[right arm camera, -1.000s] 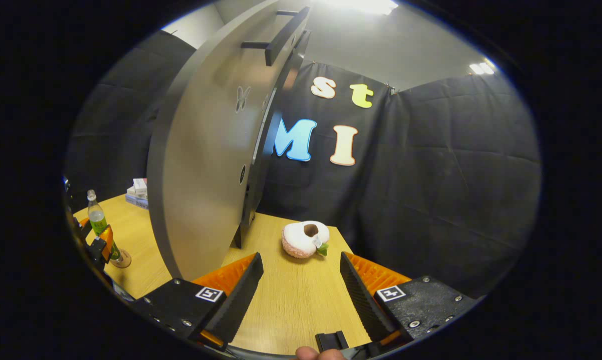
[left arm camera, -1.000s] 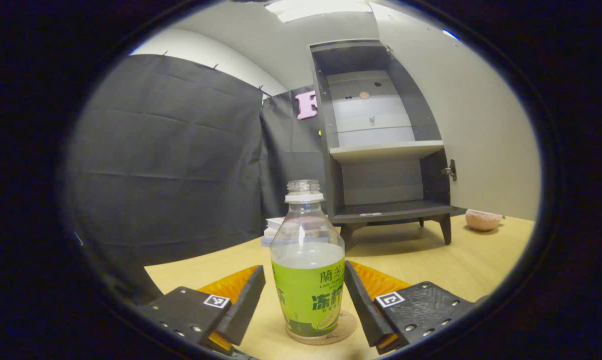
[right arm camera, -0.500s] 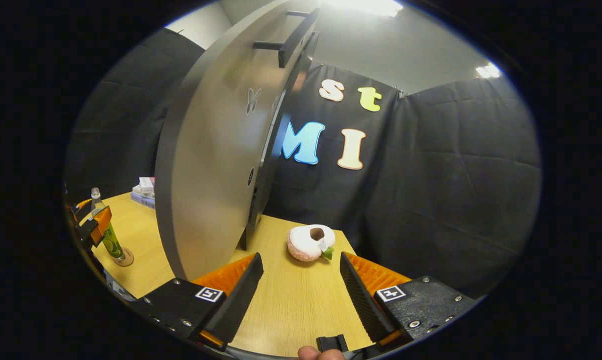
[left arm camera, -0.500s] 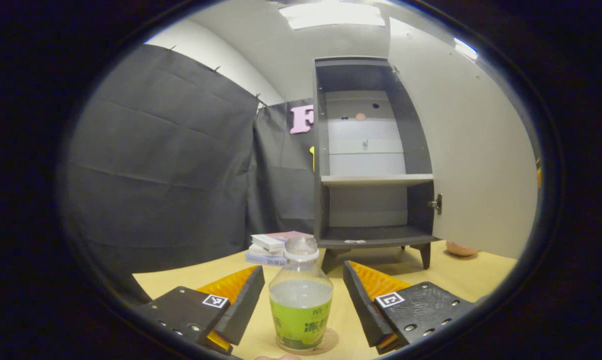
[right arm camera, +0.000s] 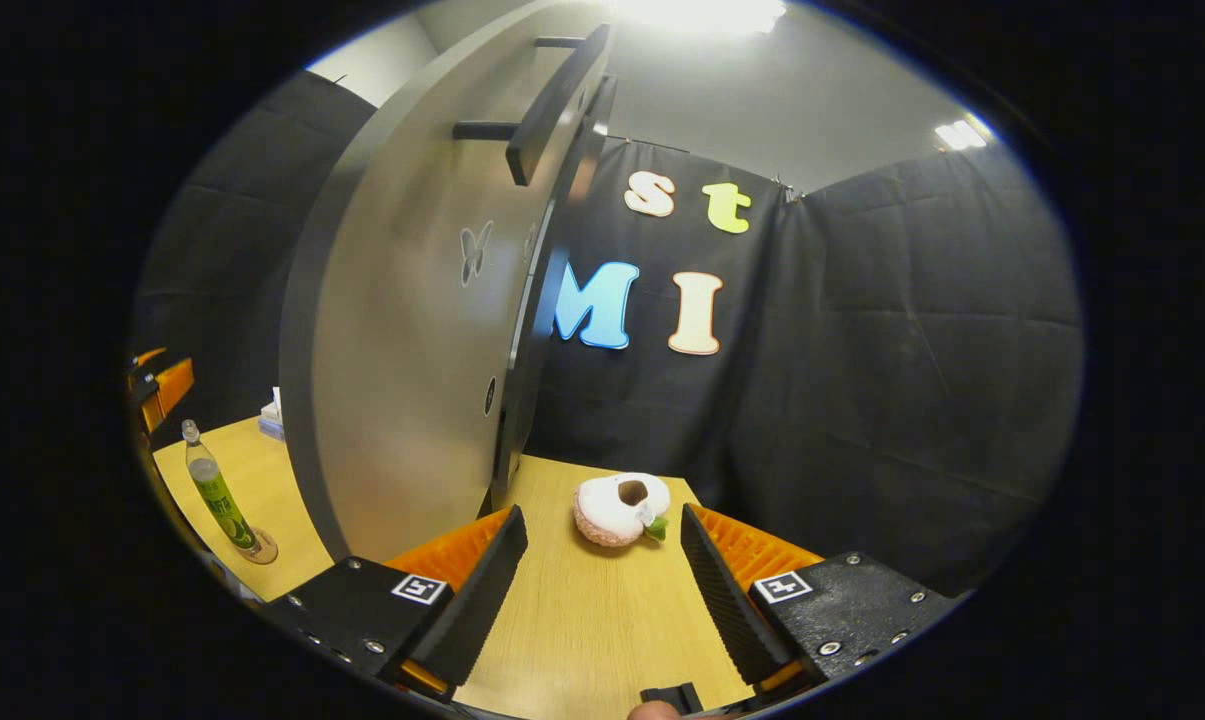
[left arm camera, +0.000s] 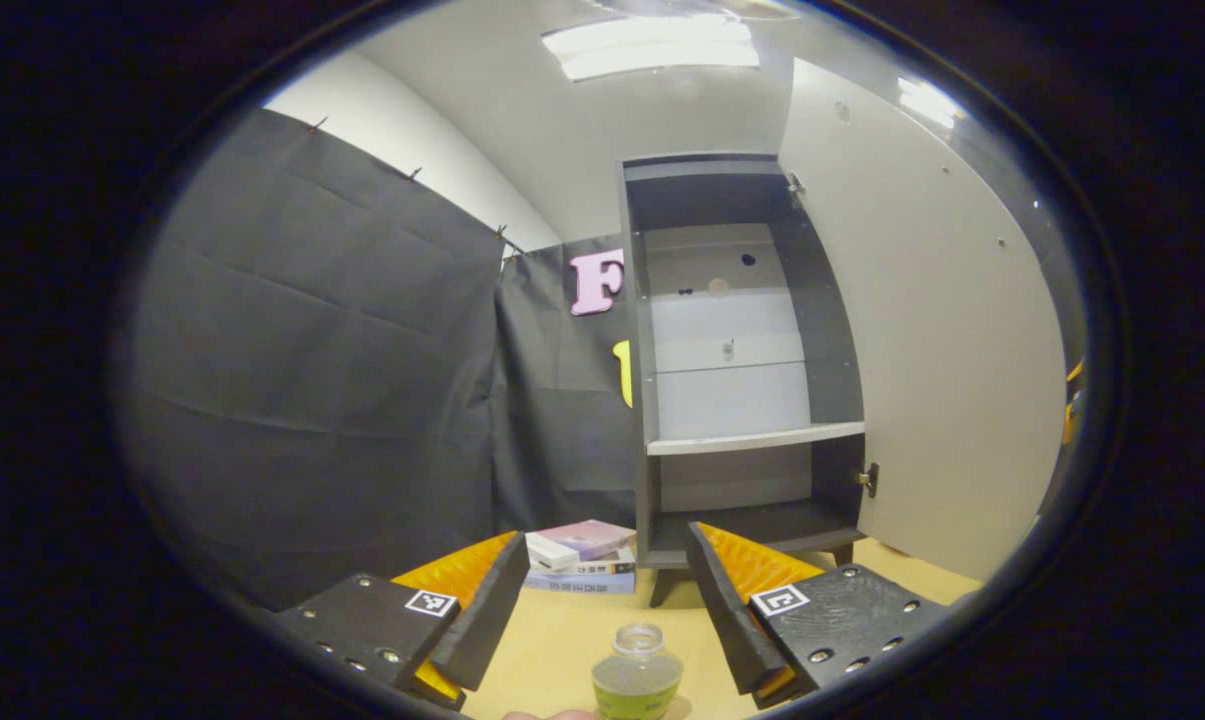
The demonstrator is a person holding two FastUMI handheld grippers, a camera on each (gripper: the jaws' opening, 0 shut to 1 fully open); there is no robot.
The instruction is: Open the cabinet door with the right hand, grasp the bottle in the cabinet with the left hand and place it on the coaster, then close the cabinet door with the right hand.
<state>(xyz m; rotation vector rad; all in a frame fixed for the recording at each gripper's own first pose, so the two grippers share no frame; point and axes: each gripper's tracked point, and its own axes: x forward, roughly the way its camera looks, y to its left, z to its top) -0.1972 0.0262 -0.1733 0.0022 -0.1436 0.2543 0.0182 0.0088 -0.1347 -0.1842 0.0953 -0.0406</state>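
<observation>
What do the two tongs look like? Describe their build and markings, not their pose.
The left tongs and right tongs match: each has two wedge-shaped fingers with ridged, serrated inner faces, mounted on dark textured blocks dotted with small screws. Each block carries a small square black-and-white tag. No cables or sleeves can be made out.

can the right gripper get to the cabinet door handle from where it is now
Probably yes. The right gripper is open and holds nothing, and the open cabinet door stands just ahead to its left, with the handle high on the outer face. Nothing sits between them; it would need to rise.
</observation>
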